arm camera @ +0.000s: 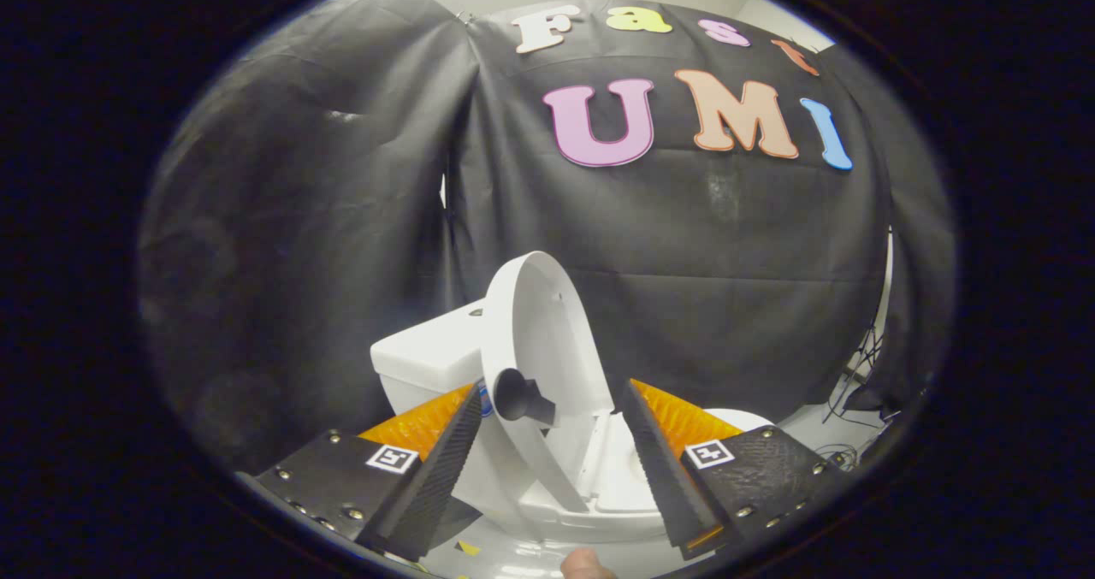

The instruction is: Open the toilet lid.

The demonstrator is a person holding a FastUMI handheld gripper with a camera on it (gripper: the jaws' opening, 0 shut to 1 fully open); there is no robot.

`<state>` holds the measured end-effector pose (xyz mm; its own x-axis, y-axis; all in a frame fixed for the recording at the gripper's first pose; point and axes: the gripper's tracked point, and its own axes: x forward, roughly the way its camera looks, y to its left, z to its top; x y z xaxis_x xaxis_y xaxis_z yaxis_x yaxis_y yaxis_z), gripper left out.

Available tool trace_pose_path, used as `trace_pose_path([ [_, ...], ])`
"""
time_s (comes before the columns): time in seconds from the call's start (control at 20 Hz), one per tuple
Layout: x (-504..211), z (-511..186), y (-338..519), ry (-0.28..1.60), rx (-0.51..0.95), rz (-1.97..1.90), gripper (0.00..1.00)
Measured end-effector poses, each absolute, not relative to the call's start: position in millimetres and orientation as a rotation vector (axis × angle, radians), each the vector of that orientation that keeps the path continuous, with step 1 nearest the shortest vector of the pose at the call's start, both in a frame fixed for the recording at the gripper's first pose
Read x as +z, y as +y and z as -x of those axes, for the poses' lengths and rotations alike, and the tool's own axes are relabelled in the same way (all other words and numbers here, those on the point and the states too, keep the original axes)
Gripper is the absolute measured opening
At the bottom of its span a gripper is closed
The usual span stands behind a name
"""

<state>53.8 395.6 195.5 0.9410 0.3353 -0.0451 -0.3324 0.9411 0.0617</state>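
The gripper [552,408] is hovering with its fingers [445,459] spread wide, gripping nothing. Between them the toilet lid [535,339] is standing raised, nearly upright and tilted a little, with a dark knob [517,395] sticking out of its face just ahead of the fingers. The tank [428,361] is sitting beyond the lid, the seat [616,476] lying below it. A fingertip [586,566] is peeking in below the fingers.

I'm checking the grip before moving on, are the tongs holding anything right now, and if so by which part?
Nothing is held. The tongs are open, their fingers apart on either side of the raised toilet lid and its dark knob, touching neither.
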Motion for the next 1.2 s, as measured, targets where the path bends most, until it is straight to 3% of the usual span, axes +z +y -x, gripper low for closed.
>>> trace_pose_path([
  [0.65, 208, -89, 249, 0.016, 0.24, -0.063, 0.98],
  [1.2, 248, -143, 38, -0.035, 0.142, -0.11, 0.97],
])
